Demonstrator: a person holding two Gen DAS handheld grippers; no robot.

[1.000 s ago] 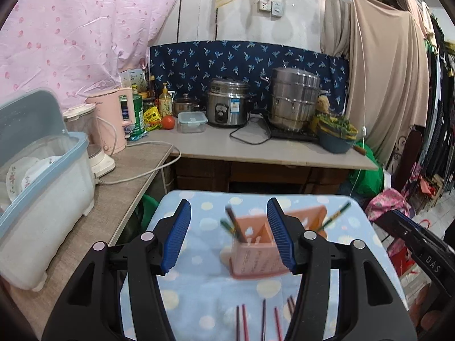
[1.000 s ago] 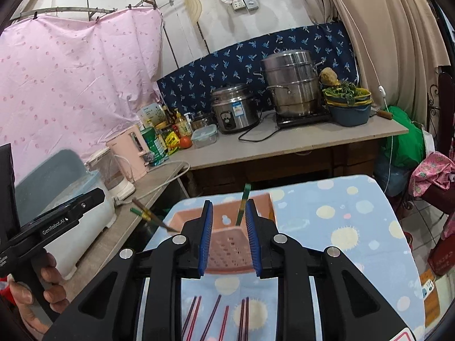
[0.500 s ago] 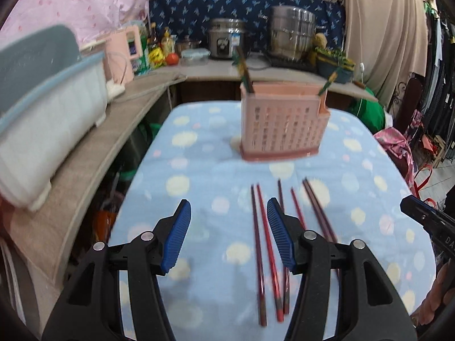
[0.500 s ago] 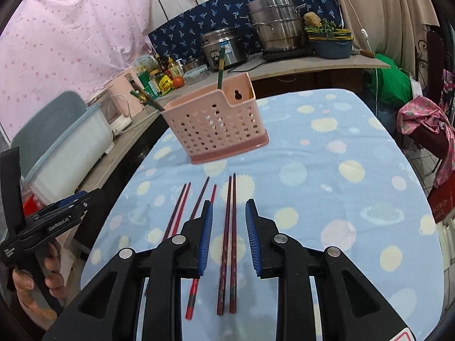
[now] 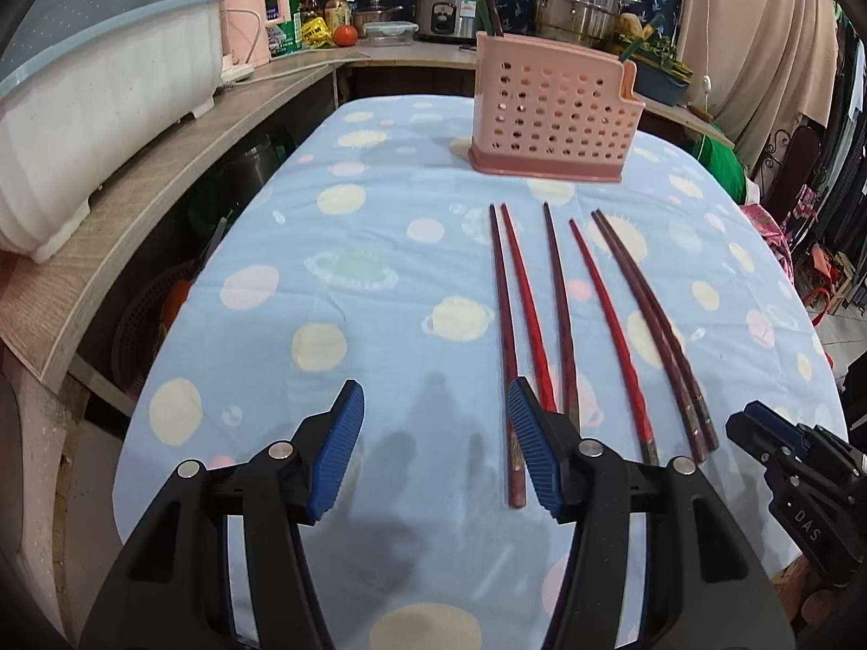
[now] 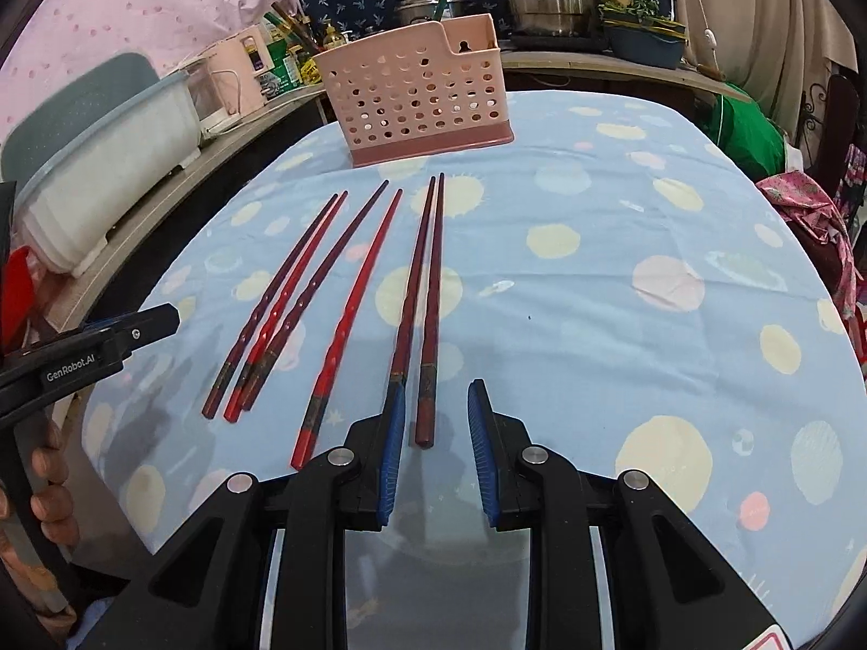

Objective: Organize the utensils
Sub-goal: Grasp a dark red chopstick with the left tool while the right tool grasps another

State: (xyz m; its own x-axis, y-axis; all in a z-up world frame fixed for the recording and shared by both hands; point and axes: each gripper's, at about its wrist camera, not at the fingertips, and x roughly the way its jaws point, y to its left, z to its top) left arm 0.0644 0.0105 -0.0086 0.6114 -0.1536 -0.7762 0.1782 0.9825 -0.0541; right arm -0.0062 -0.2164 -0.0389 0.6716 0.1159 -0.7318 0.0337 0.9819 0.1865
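Bright even indoor light, soft shadows on tablecloth [image 5: 379, 249] toward 6 o'clock; sharp centre, heavy fisheye bending, dark vignette corners.

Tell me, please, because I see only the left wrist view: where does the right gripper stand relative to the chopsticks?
Observer: The right gripper is open. The butt end of the rightmost chopstick lies between its fingers, with a gap on both sides.
Operator: And the chopstick next to it?
Observer: The neighbour chopstick has its butt end hidden behind the gripper's left finger.
Operator: Anything on the basket's far wall?
Observer: The pink basket has a keyhole hanging slot in its raised wall.
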